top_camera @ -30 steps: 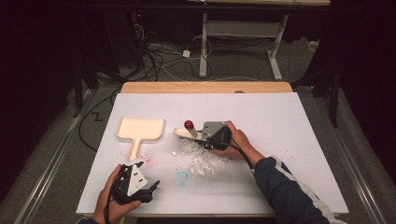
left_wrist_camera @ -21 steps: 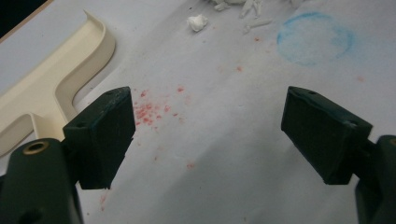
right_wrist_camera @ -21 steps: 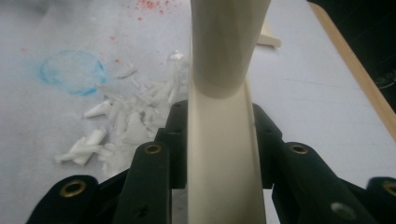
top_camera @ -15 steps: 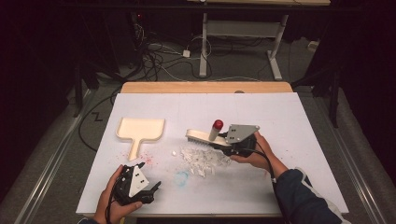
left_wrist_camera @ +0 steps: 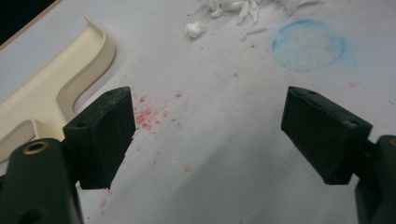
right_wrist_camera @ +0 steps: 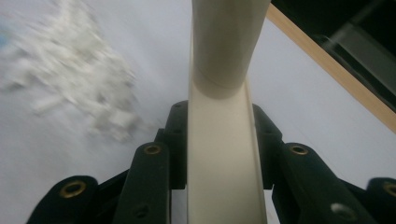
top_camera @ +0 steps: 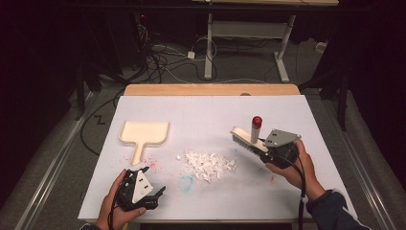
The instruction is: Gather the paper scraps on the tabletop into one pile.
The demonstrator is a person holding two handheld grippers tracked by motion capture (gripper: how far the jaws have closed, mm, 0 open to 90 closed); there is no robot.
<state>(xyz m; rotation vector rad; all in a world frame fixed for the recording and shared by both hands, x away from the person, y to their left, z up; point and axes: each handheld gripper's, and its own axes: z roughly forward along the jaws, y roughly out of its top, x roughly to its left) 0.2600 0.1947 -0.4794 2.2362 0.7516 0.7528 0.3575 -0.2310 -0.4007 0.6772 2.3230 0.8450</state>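
Writing or labels cannot be made out on anything here; the only marks on the white table (top_camera: 210,110) are a faint blue chalk ring (top_camera: 186,181) and a scatter of red specks (left_wrist_camera: 148,119) near the dustpan's handle.

The right gripper (top_camera: 268,147) has its jaws pressed against both sides of a cream brush (top_camera: 248,139), clamped on the flat back of it, as the right gripper view shows (right_wrist_camera: 224,154). The brush's upright handle ends in a red cap (top_camera: 257,121). The brush sits to the right of the pile of white scraps (top_camera: 209,165) and apart from it; whether its bristles touch the table cannot be told.

The left gripper (top_camera: 152,195) is held low at the near left of the table, its jaws spread wide with nothing between them; in its own view (left_wrist_camera: 205,135) they frame bare table and red specks. The cream dustpan (top_camera: 143,134) lies flat just beyond it, handle pointing toward the person.

Compared with a second ago, the brush and right hand (top_camera: 297,165) have travelled to the right, from over the pile's upper edge to clear of it. The scraps now lie more gathered toward the centre. The left gripper and dustpan have stayed where they were.
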